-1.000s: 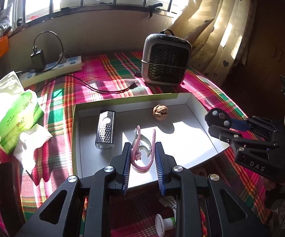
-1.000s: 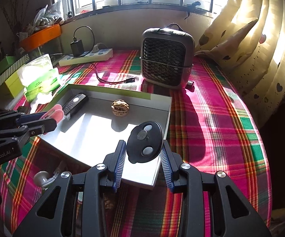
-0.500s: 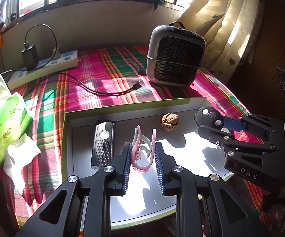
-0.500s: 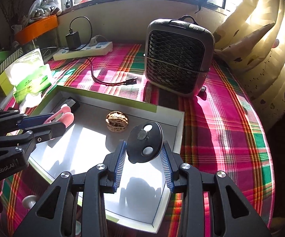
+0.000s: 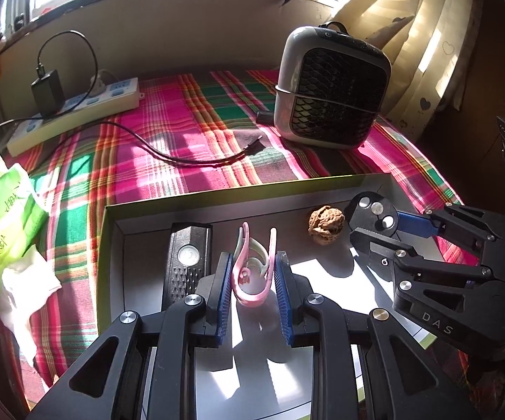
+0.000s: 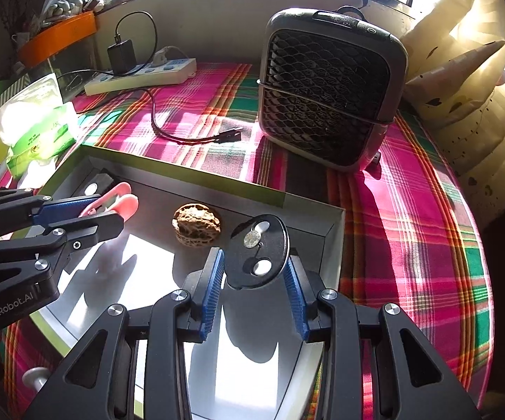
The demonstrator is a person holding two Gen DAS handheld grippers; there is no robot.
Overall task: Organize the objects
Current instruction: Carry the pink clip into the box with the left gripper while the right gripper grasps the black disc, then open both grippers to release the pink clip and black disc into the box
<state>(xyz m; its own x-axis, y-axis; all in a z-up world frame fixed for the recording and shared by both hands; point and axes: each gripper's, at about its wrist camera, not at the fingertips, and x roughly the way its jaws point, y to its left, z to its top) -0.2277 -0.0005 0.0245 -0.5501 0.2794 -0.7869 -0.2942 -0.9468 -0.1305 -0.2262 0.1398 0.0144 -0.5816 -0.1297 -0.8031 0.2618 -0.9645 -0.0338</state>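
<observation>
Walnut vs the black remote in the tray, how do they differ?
The wrinkled brown walnut is rounded and lumpy; the flat black remote control is long and rectangular. The walnut sits right of the pink clip held in the left tongs, the remote left of it. Both rest loose in the grey cardboard tray.

Tablecloth (image 5: pixel 196 133): plaid in pink, green, red and white. Tray (image 5: pixel 217 192): grey interior, lime-green rim. Clip (image 5: pixel 252 273): pale pink. Walnut (image 6: pixel 196 224): brown, wrinkled. Disc (image 6: pixel 257 255): black with silver studs. Heater (image 6: pixel 326 94): grey casing, black mesh grille. Tissue pack (image 5: pixel 0 231): green and white. Curtain (image 6: pixel 479 80): cream with dark hearts.
</observation>
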